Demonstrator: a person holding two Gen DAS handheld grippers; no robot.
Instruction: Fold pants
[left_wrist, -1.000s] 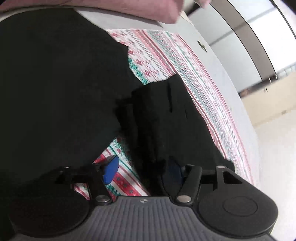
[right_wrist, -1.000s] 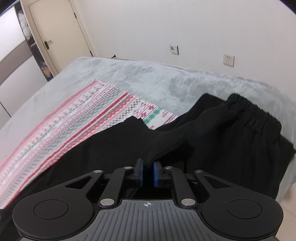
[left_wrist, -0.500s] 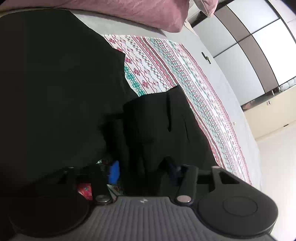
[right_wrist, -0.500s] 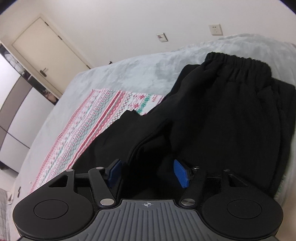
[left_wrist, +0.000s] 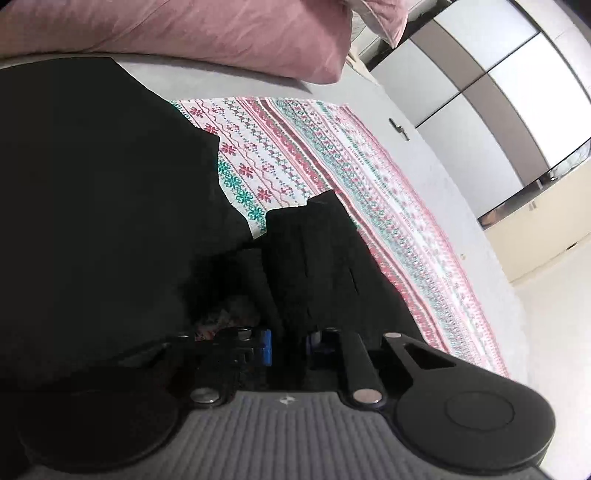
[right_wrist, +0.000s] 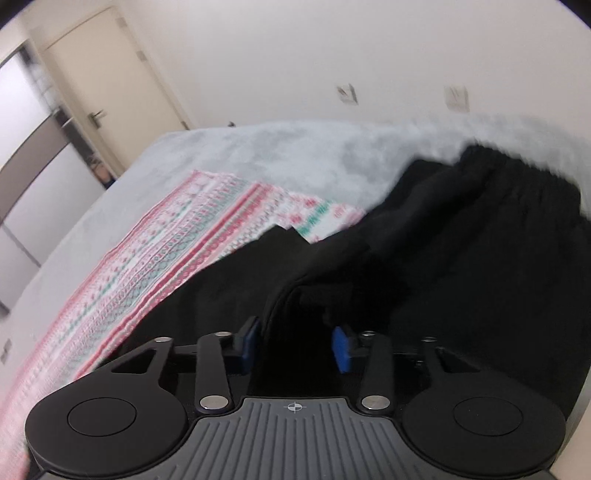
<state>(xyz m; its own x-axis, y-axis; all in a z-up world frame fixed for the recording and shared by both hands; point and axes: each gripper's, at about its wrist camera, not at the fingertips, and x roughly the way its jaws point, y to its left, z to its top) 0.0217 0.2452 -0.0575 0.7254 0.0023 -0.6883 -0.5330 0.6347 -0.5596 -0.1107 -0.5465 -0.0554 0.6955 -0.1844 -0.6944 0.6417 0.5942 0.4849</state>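
The black pants (left_wrist: 92, 203) lie on a bed over a red, green and white patterned cloth (left_wrist: 295, 158). One folded leg (left_wrist: 325, 266) runs down into my left gripper (left_wrist: 290, 343), whose jaws are closing with the blue pads tight on a bunch of that fabric. In the right wrist view the pants (right_wrist: 480, 258) spread to the right, with the elastic waistband (right_wrist: 517, 173) at the far end. My right gripper (right_wrist: 295, 345) straddles a raised fold of black fabric. Its jaws are closing, and the pads still stand apart from the fold.
A grey bedspread (right_wrist: 277, 155) covers the bed beneath the patterned cloth (right_wrist: 166, 266). A pink pillow (left_wrist: 203, 33) lies at the head, beyond the pants. Wardrobe doors (left_wrist: 480, 74) stand past the bed's far side, and a room door (right_wrist: 110, 85) on the back wall.
My left jaws went from wide apart to narrow around the pant leg. My right jaws opened from nearly shut, then narrowed over the fold, and that view has rolled.
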